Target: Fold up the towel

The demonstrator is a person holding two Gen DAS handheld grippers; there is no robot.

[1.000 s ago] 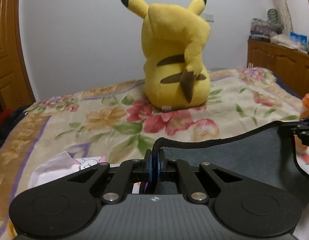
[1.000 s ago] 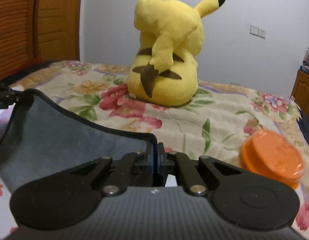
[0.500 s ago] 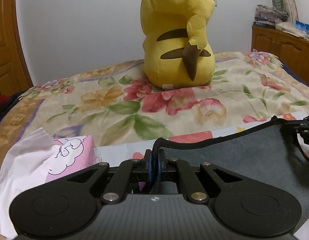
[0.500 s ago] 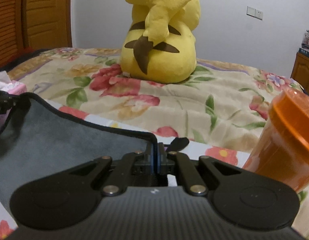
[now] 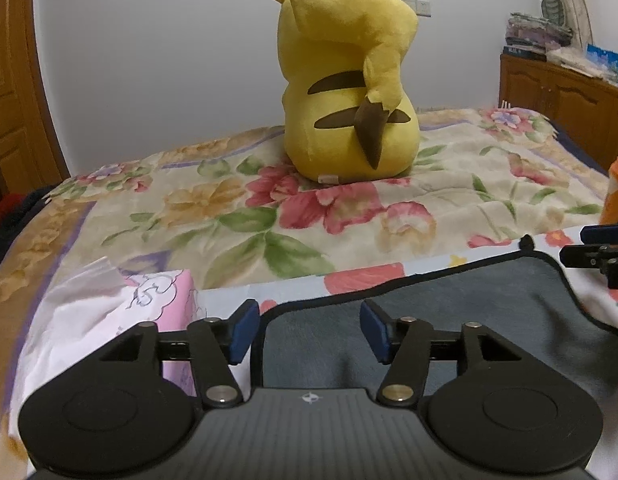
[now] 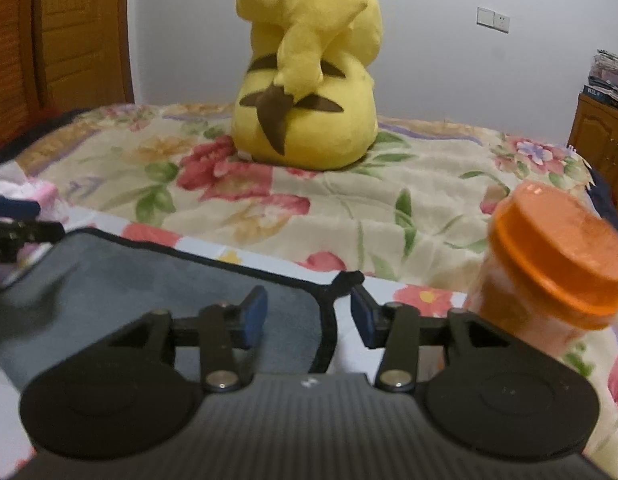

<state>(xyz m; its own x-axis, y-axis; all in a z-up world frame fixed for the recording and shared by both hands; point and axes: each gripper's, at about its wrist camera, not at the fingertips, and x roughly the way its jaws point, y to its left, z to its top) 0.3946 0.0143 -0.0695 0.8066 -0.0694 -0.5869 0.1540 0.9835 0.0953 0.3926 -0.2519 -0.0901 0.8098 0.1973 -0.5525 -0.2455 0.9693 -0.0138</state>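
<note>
**Both Grippers Parted Over the Grey Towel**

The left hand-held gripper [image 5: 307,334] stood released, its blue pads [image 5: 240,334] spread wide with nothing between them. The grey towel [image 5: 449,320], edged in black, lay flat on the bed [image 5: 229,208] right under it, its near left corner sitting just inside the gap between the two fingers.

The right hand-held gripper [image 6: 307,316] was likewise released, jaws apart and grasping nothing. In its view, the towel's [image 6: 169,292] right corner lay between the pads, and a small black loop on the towel's far corner poked up just beyond the fingertips. Each gripper showed at the far side edge of the other's view, beside the towel's opposite end.

A pink-and-white tissue pack [image 5: 149,300] lay just beside the towel's left edge. An orange lidded jar [image 6: 549,264] stood close to the right gripper, to the right of the towel. Farther back on the flowered bedspread, a yellow plush toy [image 5: 345,80] sat upright with its back to both cameras, well apart from the towel. A wooden cabinet [image 5: 561,96] stood to the right of the bed.
</note>
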